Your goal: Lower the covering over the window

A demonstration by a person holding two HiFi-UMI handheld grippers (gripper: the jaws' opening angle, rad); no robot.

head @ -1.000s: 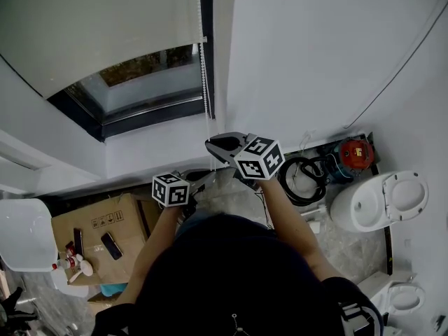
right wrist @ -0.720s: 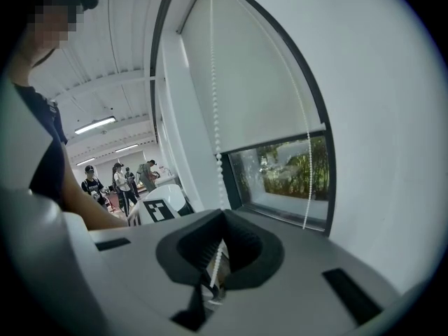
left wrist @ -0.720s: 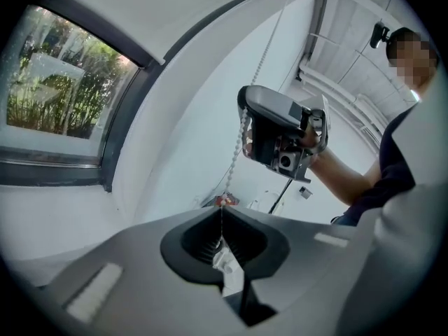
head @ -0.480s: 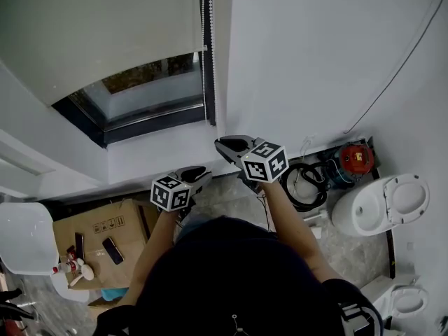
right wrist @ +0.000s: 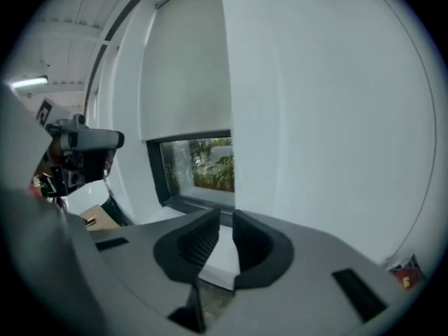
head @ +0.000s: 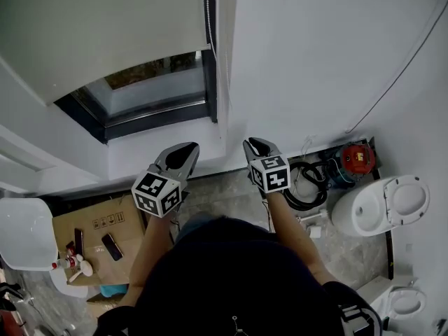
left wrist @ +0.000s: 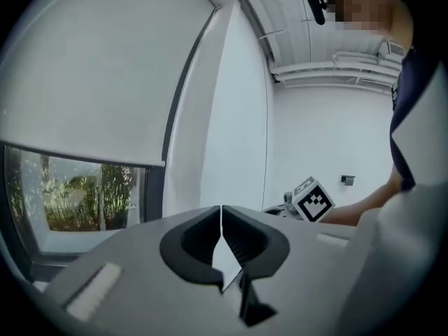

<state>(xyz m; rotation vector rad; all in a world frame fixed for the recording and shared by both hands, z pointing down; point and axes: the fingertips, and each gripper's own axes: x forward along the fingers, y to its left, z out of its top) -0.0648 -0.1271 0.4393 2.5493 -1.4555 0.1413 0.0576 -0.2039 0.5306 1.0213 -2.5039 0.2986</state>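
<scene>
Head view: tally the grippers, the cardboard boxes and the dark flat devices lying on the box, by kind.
Grippers: 2 (left gripper, right gripper)
Cardboard box: 1
Dark flat devices on the box: 2
Total: 5

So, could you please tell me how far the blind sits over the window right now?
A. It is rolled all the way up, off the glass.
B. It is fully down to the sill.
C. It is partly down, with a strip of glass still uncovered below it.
C: the blind ends partway down, and bare glass with greenery behind it shows under its bottom edge.
</scene>
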